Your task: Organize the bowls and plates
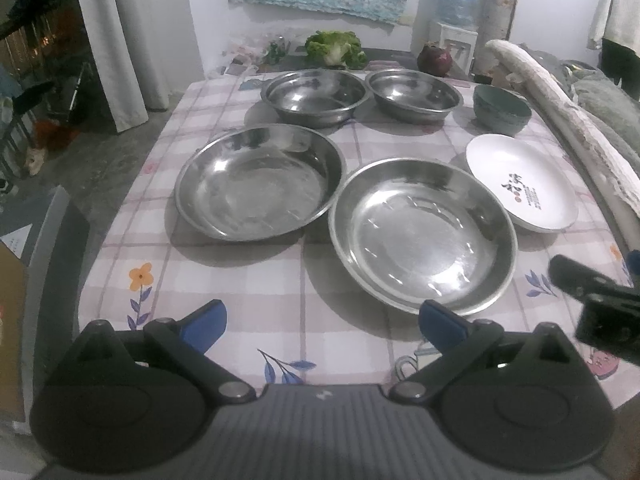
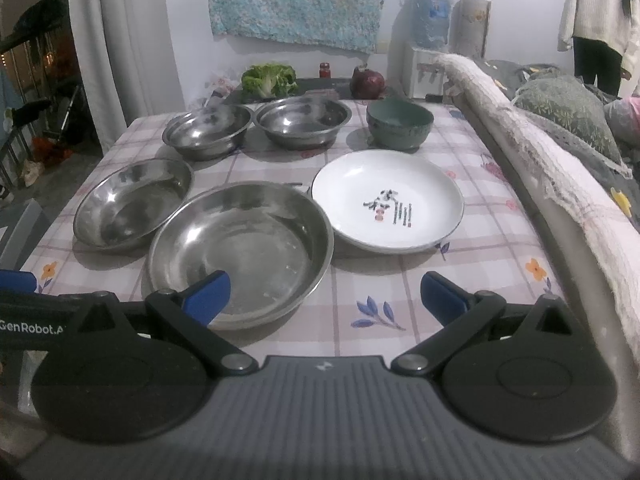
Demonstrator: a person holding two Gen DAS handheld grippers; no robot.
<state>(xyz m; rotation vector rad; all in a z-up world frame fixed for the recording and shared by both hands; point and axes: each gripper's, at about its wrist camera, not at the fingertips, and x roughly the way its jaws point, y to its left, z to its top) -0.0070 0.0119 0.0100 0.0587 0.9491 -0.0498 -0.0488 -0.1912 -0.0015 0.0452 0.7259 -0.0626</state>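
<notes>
Only right wrist shows a red jar [image 2: 324, 69].

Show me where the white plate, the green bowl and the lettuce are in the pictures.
white plate [image 2: 387, 199]: right wrist view, on its inner floor.
green bowl [image 2: 400, 126]: right wrist view, on its outer wall.
lettuce [image 1: 335, 49]: left wrist view, on its leaves.

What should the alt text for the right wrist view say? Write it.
The open right tool hovers over a checked tablecloth holding two wide steel plates, two steel bowls, a white printed ceramic plate and a green ceramic bowl.
</notes>
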